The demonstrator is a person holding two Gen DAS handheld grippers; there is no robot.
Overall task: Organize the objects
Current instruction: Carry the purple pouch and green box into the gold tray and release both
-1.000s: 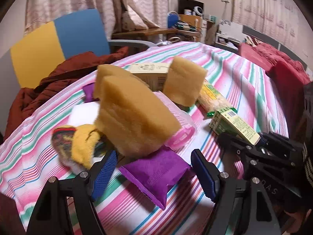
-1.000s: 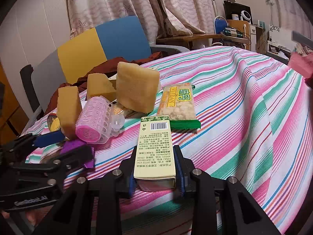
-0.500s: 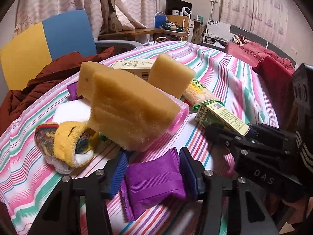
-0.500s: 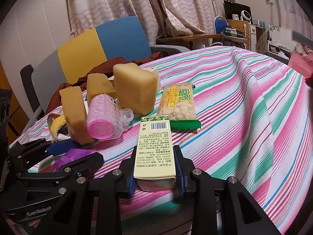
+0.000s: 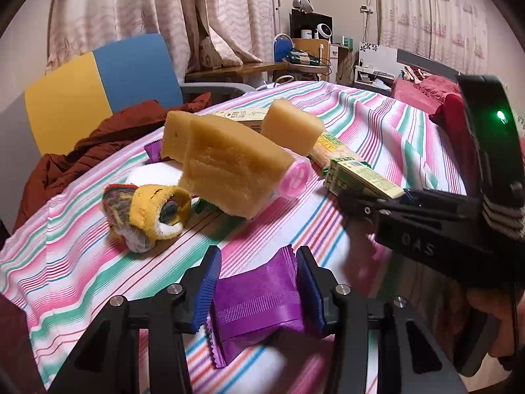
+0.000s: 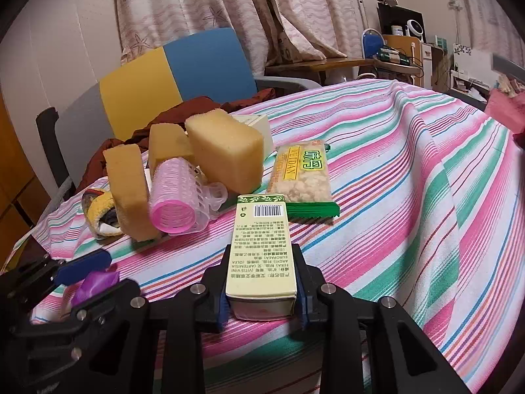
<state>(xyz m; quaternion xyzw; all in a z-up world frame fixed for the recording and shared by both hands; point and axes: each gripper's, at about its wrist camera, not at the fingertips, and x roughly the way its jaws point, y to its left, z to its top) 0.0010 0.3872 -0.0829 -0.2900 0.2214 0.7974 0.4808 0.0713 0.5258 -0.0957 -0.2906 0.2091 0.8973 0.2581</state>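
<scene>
Two handheld tongs work over a table (image 6: 410,170) covered in a pink, green and white striped cloth. The left tongs (image 5: 259,282) have just been closing, and their blue pads now press both sides of a shiny purple packet (image 5: 259,298) with crimped edges, low at the near edge of the table. No writing on the packet can be read. The right tongs (image 6: 262,282) are clamped tight on a pale cream carton (image 6: 261,256), a long narrow box with a barcode, a green leafy band at its far end and small printed text; the Latin words "ARTEMISIA" and "EUROPAEA" stand out among lines too small to read. The carton points away from the camera, its near end between the pads.

Just beyond the carton lies one snack bar (image 6: 303,174) in a clear and yellow wrapper with a green crimped end, printed "WU DAN" beside large characters. Three tan sponge blocks (image 6: 226,149) stand to its left, crowded around one pink hair roller (image 6: 174,197) lying on its side. One rolled sock (image 5: 154,210), yellow with multicoloured stripes, lies left of the sponges. A second cream box (image 5: 242,115) and a second purple packet (image 5: 152,149) peek out behind them.

In the left wrist view the body of the right tongs shows the raised letters "DAS". A chair (image 6: 170,65) with a yellow and blue back stands behind the table, a rust-brown garment (image 5: 98,144) heaped on it.
</scene>
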